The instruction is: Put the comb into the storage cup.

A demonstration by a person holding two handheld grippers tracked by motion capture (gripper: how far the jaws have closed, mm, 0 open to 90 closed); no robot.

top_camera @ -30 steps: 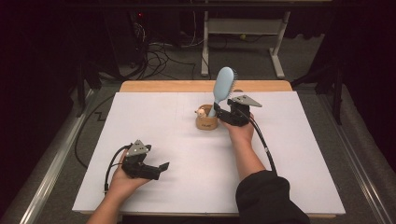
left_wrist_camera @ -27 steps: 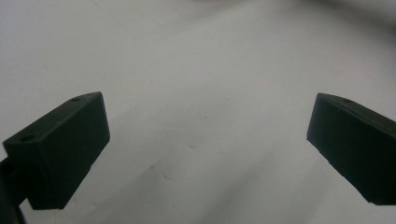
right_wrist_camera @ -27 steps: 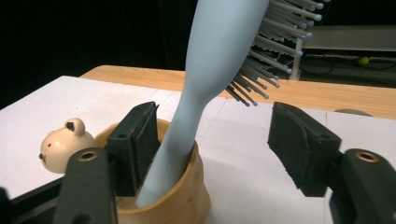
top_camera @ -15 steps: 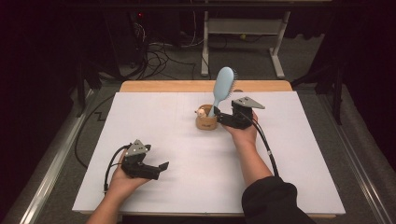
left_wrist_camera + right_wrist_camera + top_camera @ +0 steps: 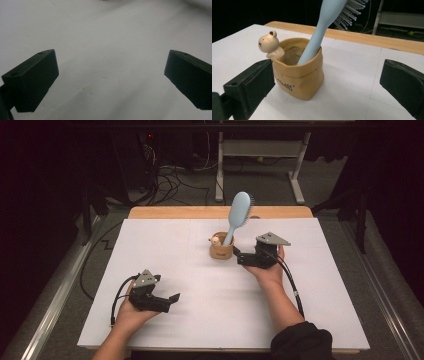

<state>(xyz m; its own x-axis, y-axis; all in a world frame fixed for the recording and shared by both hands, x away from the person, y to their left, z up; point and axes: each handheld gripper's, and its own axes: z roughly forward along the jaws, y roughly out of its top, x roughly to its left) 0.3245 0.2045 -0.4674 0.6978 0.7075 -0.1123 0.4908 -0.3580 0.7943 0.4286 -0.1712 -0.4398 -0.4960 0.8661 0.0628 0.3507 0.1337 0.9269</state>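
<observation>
A: Item one, the brush (image 5: 238, 215)?

B: Light blue hairbrush, handle down in the cup (image 5: 221, 251), bristle head up. It leaned on the cup's rim, its long axis tilted up and toward the far edge of the table (image 5: 165, 255), head toward the person's right in the high view. Nothing gripped it.

A: The cup itself?

B: Tan, shaped like a rolled paper bag, with a small bear (image 5: 269, 43) figure at its rim. It stood upright near the middle of the table's far half, on the white sheet.

A: Item two, the right gripper (image 5: 238, 257)?

B: Just beside the cup, on the person's right of it, level with the table and pointing at it. Its jaws had just been opening and stood wide, with nothing pressed between them. In the right gripper view the cup sat a little ahead of the tips, nearer the left-hand jaw, and the handle rose clear above both.

A: So which way did the brush lie from the tool?

B: Ahead of it and above. The right hand (image 5: 267, 272) was by far the nearer.

A: Item three, the left gripper (image 5: 172, 298)?

B: Near the front left of the table, well apart from the cup, jaws wide over bare white sheet, holding nothing.

A: Judgement on the next move?

B: Probably a clean withdrawal; the leaning brush looked settled, though a knock to the cup might tip it.
</observation>
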